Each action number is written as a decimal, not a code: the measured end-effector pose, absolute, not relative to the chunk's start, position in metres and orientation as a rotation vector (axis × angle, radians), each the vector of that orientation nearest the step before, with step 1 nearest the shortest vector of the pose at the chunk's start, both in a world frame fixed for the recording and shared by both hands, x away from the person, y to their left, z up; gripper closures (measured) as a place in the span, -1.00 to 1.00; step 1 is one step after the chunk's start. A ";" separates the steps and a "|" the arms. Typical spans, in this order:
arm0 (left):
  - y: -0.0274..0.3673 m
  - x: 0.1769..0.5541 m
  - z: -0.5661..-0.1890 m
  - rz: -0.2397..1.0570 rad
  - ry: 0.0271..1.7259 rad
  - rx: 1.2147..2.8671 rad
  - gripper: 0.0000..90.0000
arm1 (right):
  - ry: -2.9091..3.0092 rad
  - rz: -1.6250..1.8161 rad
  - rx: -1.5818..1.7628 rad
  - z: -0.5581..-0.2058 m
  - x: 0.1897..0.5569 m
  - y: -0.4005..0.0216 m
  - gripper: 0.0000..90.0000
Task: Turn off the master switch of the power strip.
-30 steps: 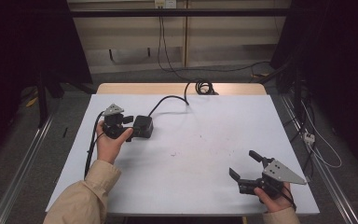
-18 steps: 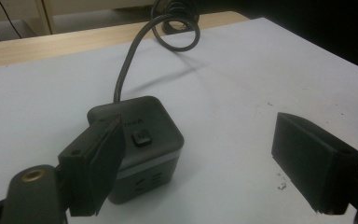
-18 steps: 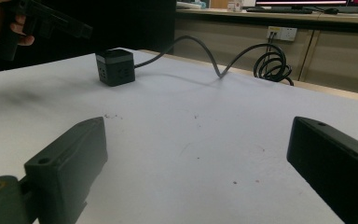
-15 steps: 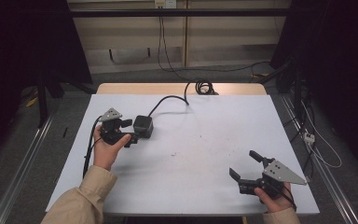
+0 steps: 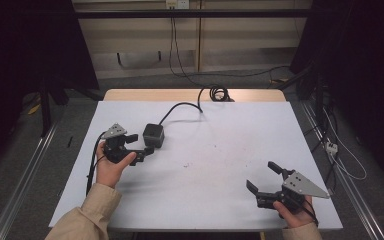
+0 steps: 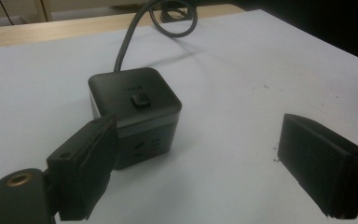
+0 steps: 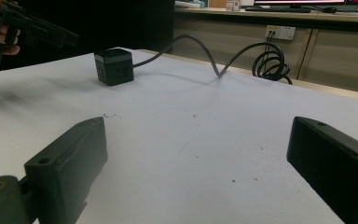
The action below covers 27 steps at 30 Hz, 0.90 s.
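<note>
Cube socket (image 6: 135, 109), a hard, smooth-sided and probably fairly heavy block tethered by a stiff cable (image 5: 180, 107), sits just beyond the left gripper (image 5: 139, 145), whose empty jaws have just been opening; grasp its flat opposite sides.

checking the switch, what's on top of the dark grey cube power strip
The top of the dark grey cube-shaped power strip carries a small raised black button near its middle and faint lettering, too small to read. Nothing else lies on it. Its underside, flat on the white table, is hidden.
</note>
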<state>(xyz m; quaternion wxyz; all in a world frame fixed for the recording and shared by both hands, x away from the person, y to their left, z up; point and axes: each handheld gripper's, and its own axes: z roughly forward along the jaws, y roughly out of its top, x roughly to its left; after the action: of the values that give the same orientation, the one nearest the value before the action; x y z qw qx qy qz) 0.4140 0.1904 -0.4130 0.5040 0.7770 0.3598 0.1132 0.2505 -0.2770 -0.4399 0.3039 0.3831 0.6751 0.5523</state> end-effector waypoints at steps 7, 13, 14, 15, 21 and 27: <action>0.192 0.405 -0.414 0.269 0.845 1.871 -0.74 | 1.788 1.468 1.017 -0.440 0.251 -0.277 -0.90; 0.196 0.400 -0.416 0.266 0.845 1.863 -0.76 | 1.784 1.470 1.025 -0.441 0.251 -0.277 -0.90; 0.197 0.400 -0.417 0.266 0.844 1.864 -0.76 | 1.784 1.470 1.025 -0.440 0.251 -0.277 -0.90; 0.197 0.399 -0.417 0.262 0.848 1.859 -0.76 | 1.784 1.471 1.024 -0.440 0.251 -0.277 -0.90; 0.199 0.395 -0.419 0.265 0.841 1.865 -0.78 | 1.783 1.471 1.027 -0.441 0.251 -0.277 -0.90; 0.203 0.391 -0.423 0.264 0.839 1.873 -0.79 | 1.782 1.472 1.026 -0.440 0.251 -0.278 -0.90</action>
<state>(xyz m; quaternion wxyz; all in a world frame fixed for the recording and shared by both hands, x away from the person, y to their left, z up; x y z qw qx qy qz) 0.3913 0.2028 -0.4234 0.5109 0.7781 0.3487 0.1096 0.2506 -0.2775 -0.4404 0.3017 0.3868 0.6717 0.5551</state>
